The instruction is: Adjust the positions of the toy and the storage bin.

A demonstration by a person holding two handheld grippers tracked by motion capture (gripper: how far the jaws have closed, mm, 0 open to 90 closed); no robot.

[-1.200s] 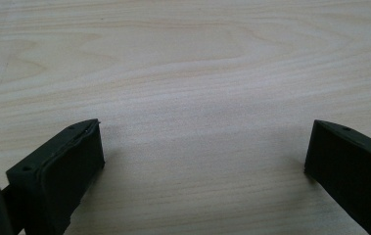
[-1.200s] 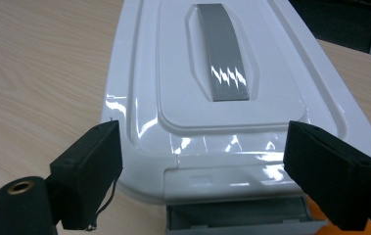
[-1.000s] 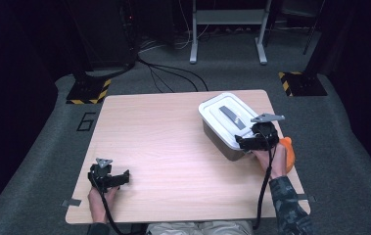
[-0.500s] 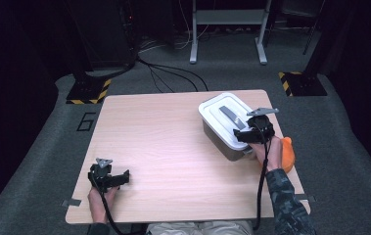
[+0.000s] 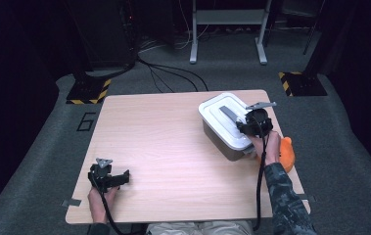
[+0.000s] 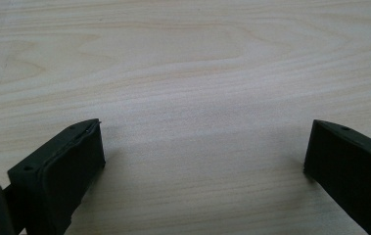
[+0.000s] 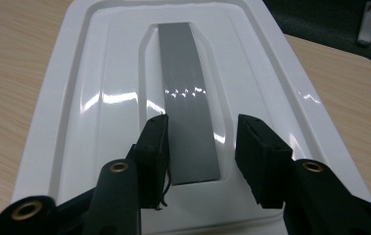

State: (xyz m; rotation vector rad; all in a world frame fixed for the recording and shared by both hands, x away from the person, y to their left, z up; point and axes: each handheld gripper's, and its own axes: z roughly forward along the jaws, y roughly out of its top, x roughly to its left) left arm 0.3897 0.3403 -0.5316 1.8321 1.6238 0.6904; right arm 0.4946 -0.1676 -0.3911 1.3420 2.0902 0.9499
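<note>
Container: a grey box [image 5: 224, 142] with a white lid [image 5: 222, 120] sits on the right half of the wooden surface [image 5: 173, 147], near its far right corner. The lid is on, so whatever is inside cannot be seen.
Lid handle: a flat grey strip [image 7: 188, 93] runs along the middle of the lid, set in a shallow recess.
Right gripper: the right gripper [image 7: 201, 147] is over the near end of the lid, its jaws partly spread, one on each side of the grey strip. The left jaw is at the strip's edge; the right jaw stands apart from it. It pinches nothing.
Left gripper: the left gripper [image 5: 105, 177] rests low at the near left of the surface, well apart from the box, its jaws spread wide over bare wood.
Orange thing: an orange object [image 5: 287, 152] lies at the right edge of the surface, just beside the right hand [image 5: 266, 147]; what it is cannot be told.
High view adds: the box's grey wall, the orange object, both forearms, and the grey floor [image 5: 51, 127] with cables [image 5: 168, 73].
Right gripper view adds: the gap between the jaws and the strip, and the glossy lid's ridges.
</note>
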